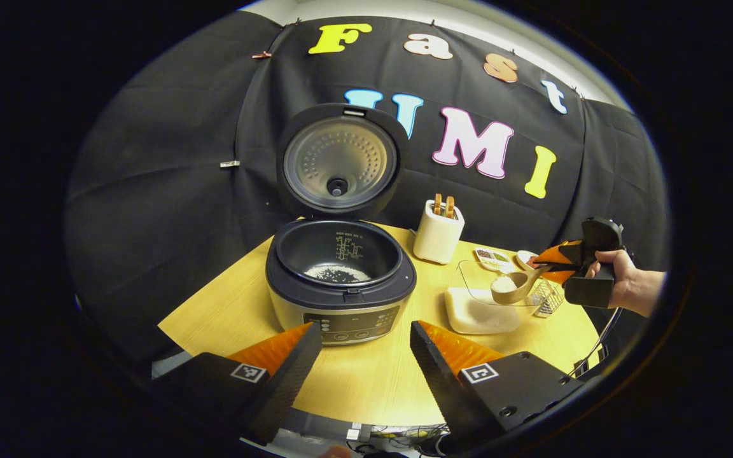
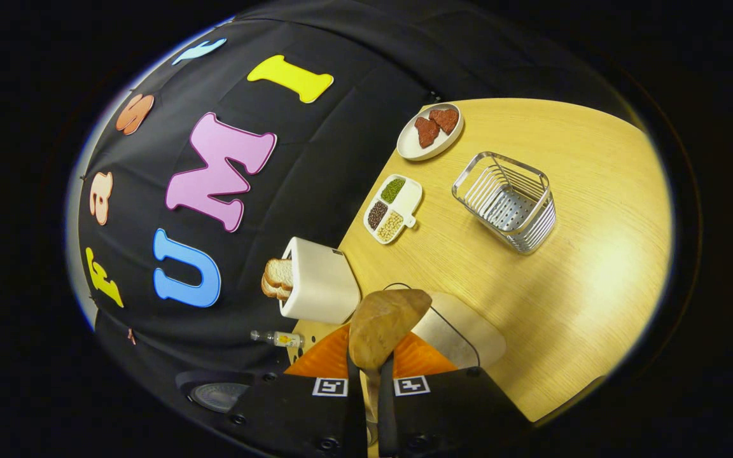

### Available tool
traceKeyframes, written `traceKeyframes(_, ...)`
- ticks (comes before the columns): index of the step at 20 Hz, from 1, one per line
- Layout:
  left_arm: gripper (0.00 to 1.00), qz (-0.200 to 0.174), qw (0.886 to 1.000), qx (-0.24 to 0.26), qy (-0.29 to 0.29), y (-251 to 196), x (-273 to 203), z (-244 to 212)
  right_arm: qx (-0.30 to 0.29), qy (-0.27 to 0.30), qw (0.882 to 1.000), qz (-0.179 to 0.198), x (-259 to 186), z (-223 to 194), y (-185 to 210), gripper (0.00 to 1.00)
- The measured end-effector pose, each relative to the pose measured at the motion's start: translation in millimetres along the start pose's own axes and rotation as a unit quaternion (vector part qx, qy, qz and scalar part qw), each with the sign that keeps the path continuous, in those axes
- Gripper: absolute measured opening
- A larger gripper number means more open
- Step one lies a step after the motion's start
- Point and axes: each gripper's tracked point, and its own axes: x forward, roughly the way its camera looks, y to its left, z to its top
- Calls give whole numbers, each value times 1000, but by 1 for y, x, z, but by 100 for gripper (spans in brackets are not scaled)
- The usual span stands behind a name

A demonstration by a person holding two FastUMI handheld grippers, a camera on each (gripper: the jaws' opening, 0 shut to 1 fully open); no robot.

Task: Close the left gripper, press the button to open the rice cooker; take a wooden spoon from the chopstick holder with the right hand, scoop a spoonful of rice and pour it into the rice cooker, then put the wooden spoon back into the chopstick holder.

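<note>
right tongs (image 2: 368, 375) clenched on wooden spoon (image 1: 519, 286) of rice, at 3 o'clock from open rice cooker (image 1: 340, 280); left tongs (image 1: 366, 350) released.

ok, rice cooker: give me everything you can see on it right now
The rice cooker stands near the table edge facing the left gripper, whose fingers stand apart just short of it. Its round lid is swung fully up, showing a dimpled metal inner plate with a central vent. The dark inner pot has printed level marks and a small patch of rice at the bottom. The body looks brushed metal under a dark rim, with a front button panel. Nothing touches it.
</note>
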Motion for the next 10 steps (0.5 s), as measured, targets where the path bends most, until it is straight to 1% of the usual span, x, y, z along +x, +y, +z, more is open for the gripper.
traceKeyframes(3,95,7,1000,-13,1,5,1,-1,-4,0,1000,-3,3,-2,-1,12)
traceKeyframes(6,95,9,1000,-13,2,8,1,-3,-7,4,1000,-6,3,-6,-1,12)
traceKeyframes(10,95,13,1000,-13,-4,13,0,2,10,3,1000,6,0,-4,14,11)
